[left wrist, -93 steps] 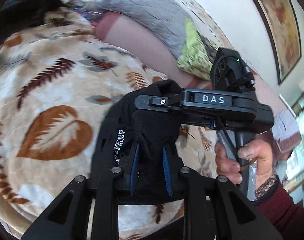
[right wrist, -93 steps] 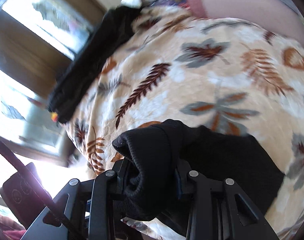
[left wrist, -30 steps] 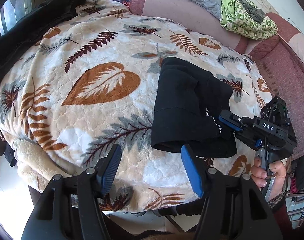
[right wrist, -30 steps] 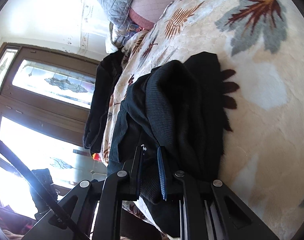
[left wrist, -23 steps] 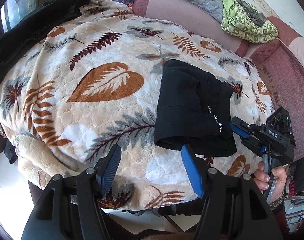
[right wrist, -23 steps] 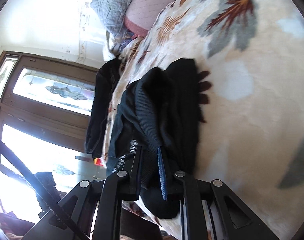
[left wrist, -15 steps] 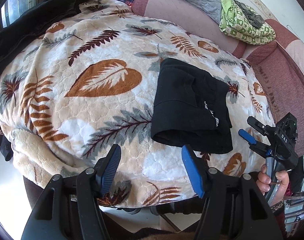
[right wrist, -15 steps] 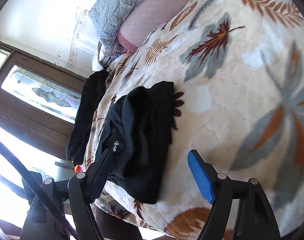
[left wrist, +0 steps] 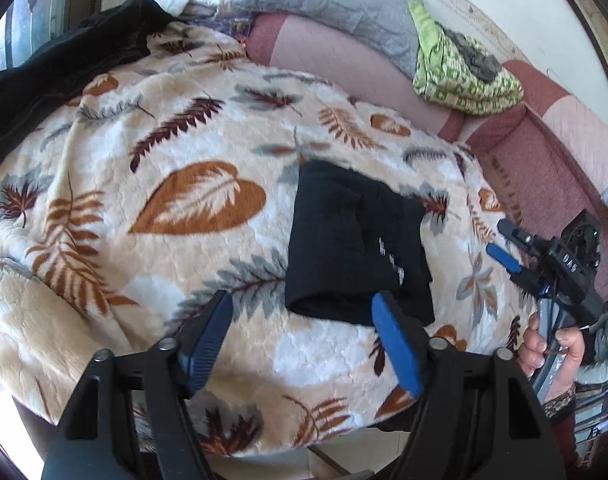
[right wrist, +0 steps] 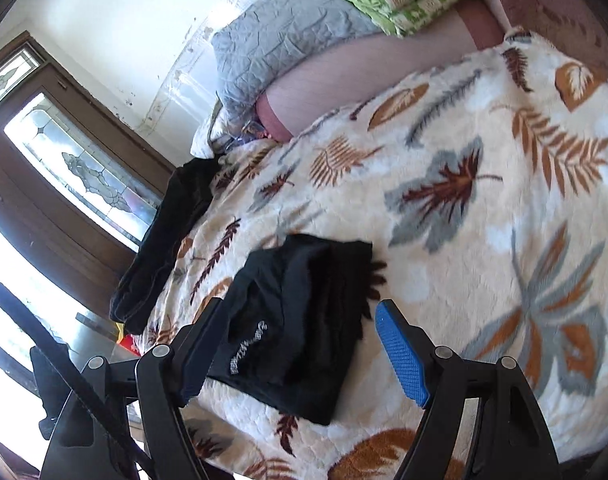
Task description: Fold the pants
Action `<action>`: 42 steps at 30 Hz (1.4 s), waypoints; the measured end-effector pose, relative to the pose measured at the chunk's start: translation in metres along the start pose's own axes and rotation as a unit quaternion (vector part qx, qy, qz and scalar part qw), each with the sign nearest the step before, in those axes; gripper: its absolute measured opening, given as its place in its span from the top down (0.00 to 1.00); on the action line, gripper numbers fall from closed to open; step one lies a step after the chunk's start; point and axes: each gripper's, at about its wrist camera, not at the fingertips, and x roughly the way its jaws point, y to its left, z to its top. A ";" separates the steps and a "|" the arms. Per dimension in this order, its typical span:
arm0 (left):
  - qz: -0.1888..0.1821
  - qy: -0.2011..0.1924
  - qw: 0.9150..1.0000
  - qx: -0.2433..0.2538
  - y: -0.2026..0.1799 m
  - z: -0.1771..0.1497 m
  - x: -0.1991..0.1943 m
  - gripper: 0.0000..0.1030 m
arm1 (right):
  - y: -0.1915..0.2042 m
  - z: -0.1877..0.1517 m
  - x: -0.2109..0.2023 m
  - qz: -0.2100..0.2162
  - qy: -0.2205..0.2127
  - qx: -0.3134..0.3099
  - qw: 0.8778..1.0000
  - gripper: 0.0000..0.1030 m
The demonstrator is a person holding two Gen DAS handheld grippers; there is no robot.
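The black pants (left wrist: 352, 244) lie folded into a compact rectangle on the leaf-patterned blanket (left wrist: 152, 184), with a small white print on top. They also show in the right wrist view (right wrist: 296, 320). My left gripper (left wrist: 304, 340) is open and empty, held just above and in front of the pants' near edge. My right gripper (right wrist: 304, 352) is open and empty, above the folded pants' edge. In the left wrist view the right gripper (left wrist: 504, 244) sits to the right of the pants, apart from them, held by a hand.
A black garment (left wrist: 64, 64) lies along the blanket's far left edge, also in the right wrist view (right wrist: 164, 240). A grey quilted pillow (left wrist: 336, 4) and a green patterned cloth (left wrist: 464, 72) rest on the pink sofa back (left wrist: 344, 60). A glass door (right wrist: 84, 172) stands at the left.
My right gripper let go of the pants, opened and drew back to the right. The folded pants stay on the blanket. My left gripper stayed open and shifted slightly.
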 end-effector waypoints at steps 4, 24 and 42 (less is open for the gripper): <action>0.005 0.007 1.000 0.000 0.004 0.021 0.015 0.29 | -0.012 0.004 0.015 -0.027 0.003 0.001 1.000 0.21; -0.064 0.132 0.989 0.017 -0.011 0.069 0.179 0.22 | -0.055 -0.014 0.074 0.051 0.062 0.082 0.993 0.22; -0.125 0.099 0.983 0.091 -0.027 0.078 0.162 0.51 | 0.019 0.000 0.137 -0.019 0.114 -0.006 0.993 0.62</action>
